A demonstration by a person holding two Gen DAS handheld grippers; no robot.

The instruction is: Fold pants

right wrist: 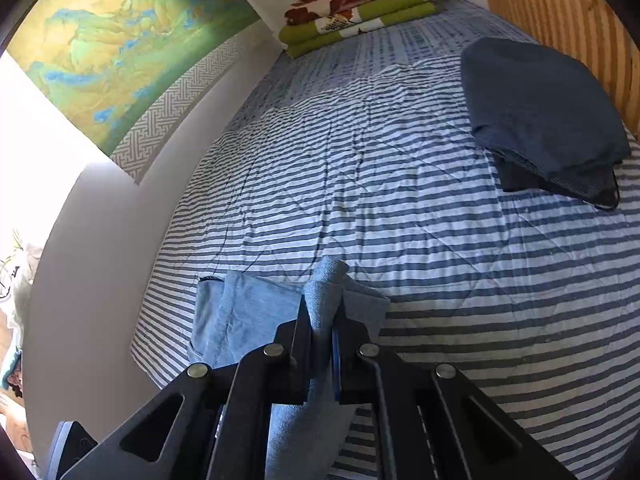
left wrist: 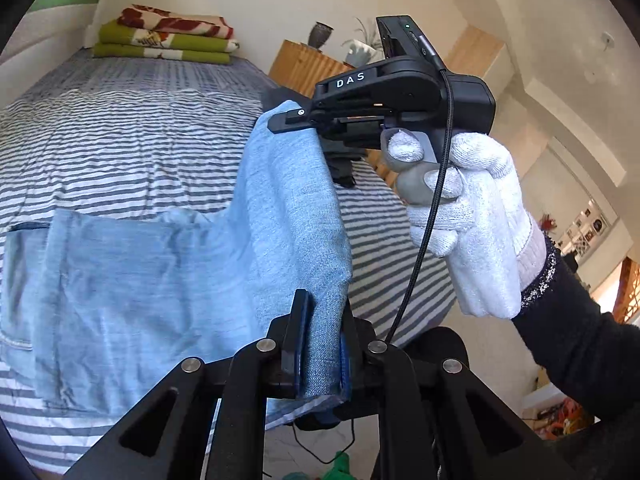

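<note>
Both grippers' jaws clamp light-blue pants (left wrist: pixel 168 264) above striped bed (left wrist: pixel 100 140).

Striped bedspread (right wrist: pixel 400 200) filling most of the right wrist view. Folded blankets (right wrist: pixel 356 4), green, white and red, stacked at top centre on its far end. Dark blue folded clothes (right wrist: pixel 540 112) at upper right, just beside a wooden headboard (right wrist: pixel 560 12). Landscape painting (right wrist: pixel 120 40) on the wall, upper left. In the left wrist view, a vase (left wrist: pixel 320 34) and a potted plant (left wrist: pixel 362 46) atop a wooden cabinet (left wrist: pixel 304 66), upper centre.
</note>
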